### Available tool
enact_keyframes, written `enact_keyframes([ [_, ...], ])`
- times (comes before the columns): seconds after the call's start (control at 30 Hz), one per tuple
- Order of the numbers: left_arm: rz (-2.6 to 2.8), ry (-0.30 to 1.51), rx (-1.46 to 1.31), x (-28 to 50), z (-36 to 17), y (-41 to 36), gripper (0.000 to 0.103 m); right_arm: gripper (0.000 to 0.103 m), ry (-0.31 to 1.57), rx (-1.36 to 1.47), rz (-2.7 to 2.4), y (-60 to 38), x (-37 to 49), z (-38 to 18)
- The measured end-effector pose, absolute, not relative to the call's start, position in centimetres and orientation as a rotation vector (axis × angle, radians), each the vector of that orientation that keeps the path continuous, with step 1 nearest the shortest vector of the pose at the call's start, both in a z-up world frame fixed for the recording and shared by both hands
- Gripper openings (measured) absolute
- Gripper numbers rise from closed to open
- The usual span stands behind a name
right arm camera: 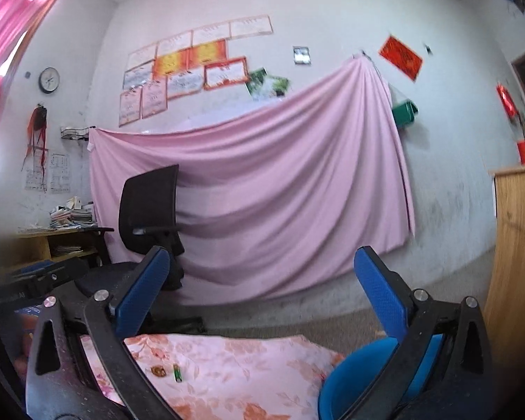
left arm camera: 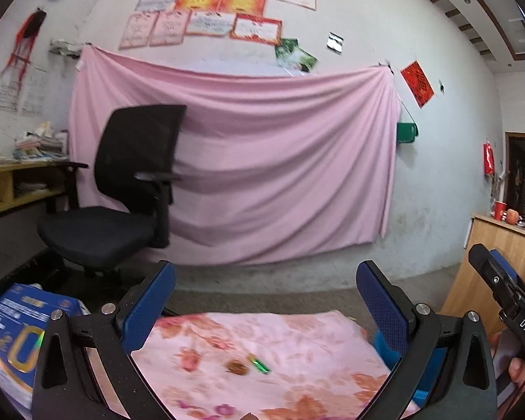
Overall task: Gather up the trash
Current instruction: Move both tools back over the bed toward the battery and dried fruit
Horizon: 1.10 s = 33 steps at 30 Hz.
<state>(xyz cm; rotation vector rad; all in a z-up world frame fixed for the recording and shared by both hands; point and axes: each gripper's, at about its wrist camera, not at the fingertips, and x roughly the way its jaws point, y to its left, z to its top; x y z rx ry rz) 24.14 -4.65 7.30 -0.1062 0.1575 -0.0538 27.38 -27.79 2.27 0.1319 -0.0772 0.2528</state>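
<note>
Floral cloth on the table bears the trash: a green lighter, long axis slanting away, just beside a brown scrap. Both lie below and ahead of the left gripper, jaws wide and empty. Right gripper, equally wide, has them left of centre.

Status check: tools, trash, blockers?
Left tool open, empty. Right tool open, empty. Green lighter and brown wrapper untouched on floral cloth. Nothing blocking.

On the cloth-covered table a wrapper lies just left of a lighter. A bin stands right of the table. Behind, a chair stands at left, before a hanging sheet.
</note>
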Motion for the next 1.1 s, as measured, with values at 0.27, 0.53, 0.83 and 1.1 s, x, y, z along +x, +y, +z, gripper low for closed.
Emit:
enact_keyframes([
  [0.27,-0.011,0.130,-0.094,22.9,6.8,-0.9,0.101,0.103,-0.104,0.070,0.312,-23.8,27.3,2.2],
  [0.53,0.002,0.237,-0.120,24.4,3.5,1.7,0.101,0.103,0.004,-0.036,0.331,-20.2,29.5,0.5],
  [0.83,0.016,0.385,-0.165,27.4,-0.2,2.6,0.101,0.103,0.162,-0.087,0.354,-18.3,32.9,-2.0],
  [1.1,0.009,0.586,-0.143,31.2,-2.6,1.9,0.101,0.092,0.409,-0.064,0.390,-17.7,37.7,-4.8],
])
